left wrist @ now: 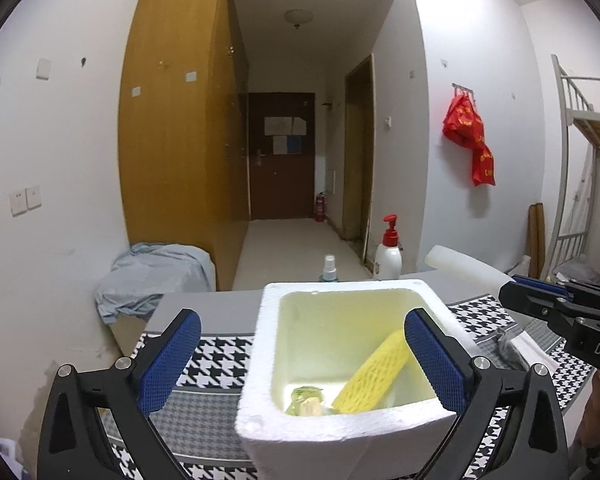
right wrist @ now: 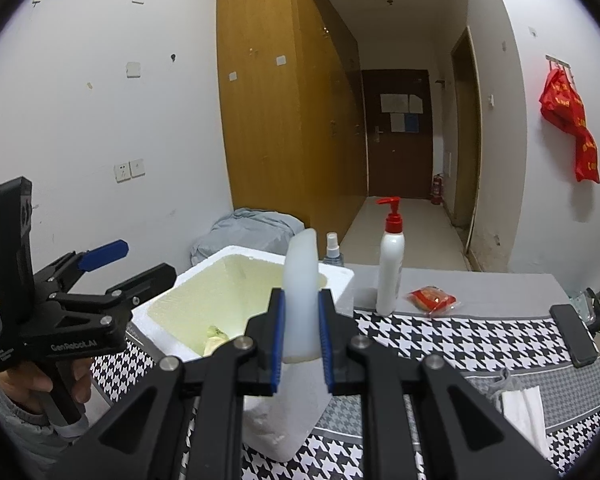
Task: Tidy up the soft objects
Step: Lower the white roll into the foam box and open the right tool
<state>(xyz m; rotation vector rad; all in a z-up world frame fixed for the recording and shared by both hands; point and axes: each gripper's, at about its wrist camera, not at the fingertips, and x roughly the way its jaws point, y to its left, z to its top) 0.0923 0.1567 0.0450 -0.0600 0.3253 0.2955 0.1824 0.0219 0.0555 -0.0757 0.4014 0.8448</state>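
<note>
A white foam box (left wrist: 340, 424) stands on the houndstooth tablecloth (left wrist: 212, 356); it also shows in the right wrist view (right wrist: 236, 264). Inside lie a yellow foam net sleeve (left wrist: 374, 376) and a small green-and-tan packet (left wrist: 306, 400). My left gripper (left wrist: 304, 360) is open and empty, its blue pads either side of the box's near left wall. My right gripper (right wrist: 302, 340) is shut on a white foam piece (right wrist: 300, 296), held upright beside the box's right rim. The foam piece also shows in the left wrist view (left wrist: 464, 264).
A white pump bottle with red top (right wrist: 392, 268), a small spray bottle (right wrist: 333, 250), a red snack packet (right wrist: 431, 299), a black phone (right wrist: 573, 334) and a tissue pack (right wrist: 524, 408) sit on the table. A covered grey bundle (left wrist: 156, 276) lies behind the table at left.
</note>
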